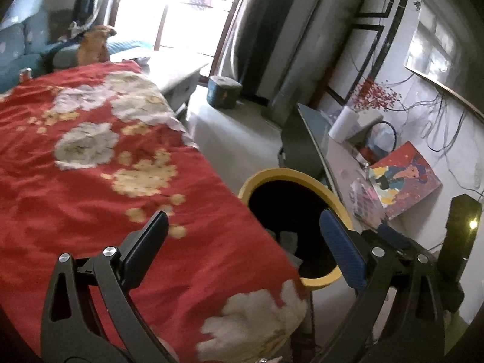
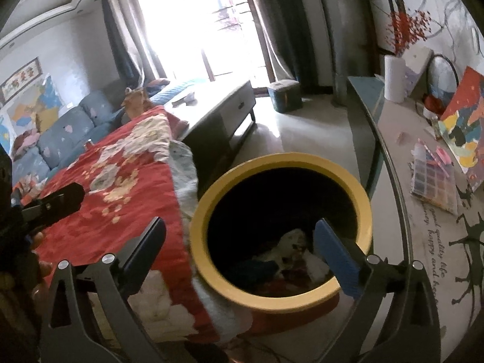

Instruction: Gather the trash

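Observation:
A round bin with a yellow rim [image 2: 211, 187] stands on the floor beside a table under a red floral cloth [image 2: 127, 181]. Crumpled trash [image 2: 290, 248] lies inside it. My right gripper [image 2: 239, 239] is open and empty above the bin's near rim. My left gripper [image 1: 245, 233] is open and empty over the cloth's edge [image 1: 121, 151], with the bin [image 1: 290, 174] just ahead to the right. The left gripper also shows at the left edge of the right wrist view [image 2: 51, 205].
A glass-topped console [image 2: 402, 151] runs along the right wall with a paper roll [image 2: 394, 80], a painting [image 2: 466, 121] and a paint box [image 2: 432, 184]. A coffee table [image 2: 224, 106], a blue sofa [image 2: 60, 133] and a small green stool [image 2: 284, 93] stand further back.

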`<state>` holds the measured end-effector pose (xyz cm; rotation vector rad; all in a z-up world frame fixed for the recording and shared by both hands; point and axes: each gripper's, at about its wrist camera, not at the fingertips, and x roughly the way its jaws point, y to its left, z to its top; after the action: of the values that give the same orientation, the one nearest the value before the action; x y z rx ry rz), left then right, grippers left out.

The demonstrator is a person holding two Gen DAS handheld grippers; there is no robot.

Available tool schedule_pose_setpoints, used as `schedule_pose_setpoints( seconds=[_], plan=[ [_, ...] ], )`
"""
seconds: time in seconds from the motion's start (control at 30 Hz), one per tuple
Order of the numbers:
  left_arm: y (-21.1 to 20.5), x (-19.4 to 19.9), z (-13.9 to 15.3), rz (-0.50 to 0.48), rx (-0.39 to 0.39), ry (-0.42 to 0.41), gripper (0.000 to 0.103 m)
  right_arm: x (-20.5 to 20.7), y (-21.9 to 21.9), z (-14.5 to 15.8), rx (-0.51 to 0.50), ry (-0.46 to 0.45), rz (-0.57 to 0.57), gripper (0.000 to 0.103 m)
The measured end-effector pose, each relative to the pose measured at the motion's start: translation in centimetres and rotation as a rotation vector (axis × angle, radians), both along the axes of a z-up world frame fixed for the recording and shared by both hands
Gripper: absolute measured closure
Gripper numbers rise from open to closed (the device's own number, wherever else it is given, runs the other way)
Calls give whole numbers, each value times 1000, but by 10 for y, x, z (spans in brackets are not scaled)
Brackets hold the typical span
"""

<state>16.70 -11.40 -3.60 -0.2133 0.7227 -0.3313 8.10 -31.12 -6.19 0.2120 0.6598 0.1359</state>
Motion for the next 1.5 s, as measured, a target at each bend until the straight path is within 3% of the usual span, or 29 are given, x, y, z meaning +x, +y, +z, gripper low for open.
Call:
schedule_pose_setpoints(
  seconds=[0.2,0.47,0.77,1.07,1.5],
  plan=[
    [26,-21,9,56,46,-58,11,-13,33,13,-58,-69,40,7],
    [47,-56,18,121,97,-149,11,-46,70,30,-89,-271,82,7],
    [67,-93,20,175,133,-248,11,-77,84,36,-110,-448,27,7],
    [76,-117,16,198,150,-318,11,-92,90,32,-111,-505,7,7],
    [82,-120,16,215,137,-318,11,-90,105,27,-142,-487,43,7]
  ],
)
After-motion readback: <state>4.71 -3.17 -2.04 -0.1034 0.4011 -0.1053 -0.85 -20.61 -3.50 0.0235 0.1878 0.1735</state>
